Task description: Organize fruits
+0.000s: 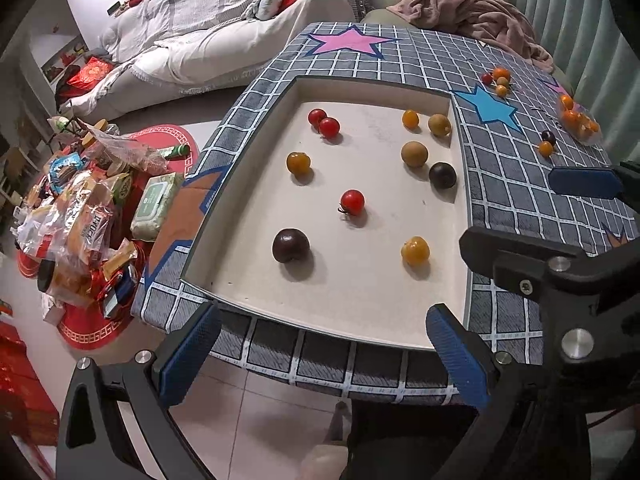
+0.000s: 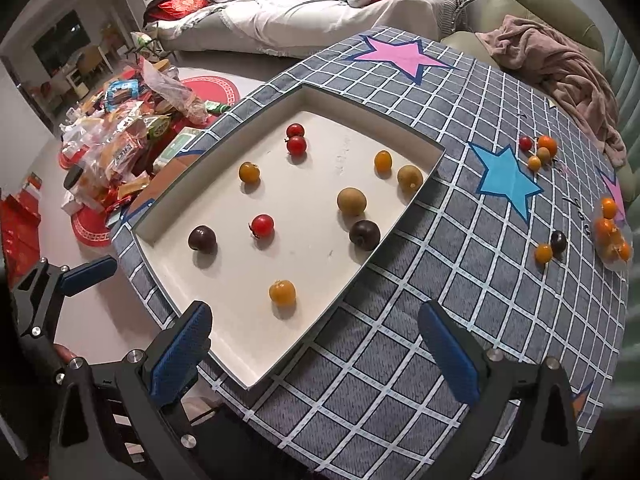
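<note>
Both the left gripper (image 1: pixel 320 354) and right gripper (image 2: pixel 318 354) hover released, jaws wide. Fruits lie scattered in the white tray (image 2: pixel 224 344); more fruit (image 2: pixel 538 150) sits at two o'clock on the table (image 2: pixel 400 360). Approach one fruit squarely, closing gently to avoid rolling it.

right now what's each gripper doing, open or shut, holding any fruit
Left gripper: open, holding nothing, hanging over the near edge of the white tray.
Right gripper: open, holding nothing, above the tray's near corner.
</note>
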Motion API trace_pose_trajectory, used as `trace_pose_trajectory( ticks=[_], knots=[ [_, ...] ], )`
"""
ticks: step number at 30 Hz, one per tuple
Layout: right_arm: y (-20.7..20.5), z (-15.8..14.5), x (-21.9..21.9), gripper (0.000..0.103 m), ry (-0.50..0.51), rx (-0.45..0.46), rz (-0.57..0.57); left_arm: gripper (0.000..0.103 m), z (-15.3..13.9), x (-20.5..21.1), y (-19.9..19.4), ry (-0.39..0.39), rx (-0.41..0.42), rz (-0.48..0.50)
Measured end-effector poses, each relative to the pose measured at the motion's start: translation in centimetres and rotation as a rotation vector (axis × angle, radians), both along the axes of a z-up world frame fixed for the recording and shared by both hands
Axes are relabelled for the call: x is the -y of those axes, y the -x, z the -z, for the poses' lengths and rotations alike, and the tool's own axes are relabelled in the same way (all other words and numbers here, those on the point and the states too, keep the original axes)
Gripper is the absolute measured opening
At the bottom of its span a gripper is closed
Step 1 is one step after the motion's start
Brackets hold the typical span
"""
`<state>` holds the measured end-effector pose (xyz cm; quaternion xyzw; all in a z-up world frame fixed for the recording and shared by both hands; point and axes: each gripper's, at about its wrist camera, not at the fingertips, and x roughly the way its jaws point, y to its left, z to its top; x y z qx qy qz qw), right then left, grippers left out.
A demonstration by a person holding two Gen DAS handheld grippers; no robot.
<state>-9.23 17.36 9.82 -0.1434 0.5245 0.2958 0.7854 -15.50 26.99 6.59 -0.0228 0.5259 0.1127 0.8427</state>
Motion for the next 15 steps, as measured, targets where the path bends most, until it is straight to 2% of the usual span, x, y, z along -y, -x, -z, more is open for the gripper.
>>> trace_pose_trajectory(
  ticks=[15],
  knots=[
    [0.4, -0.2, 0.5, 0.103, -0.014, 0.007, -0.002, 0.103, -0.1, 1.3, 0.3, -0.021, -0.01, 0.012]
  ],
)
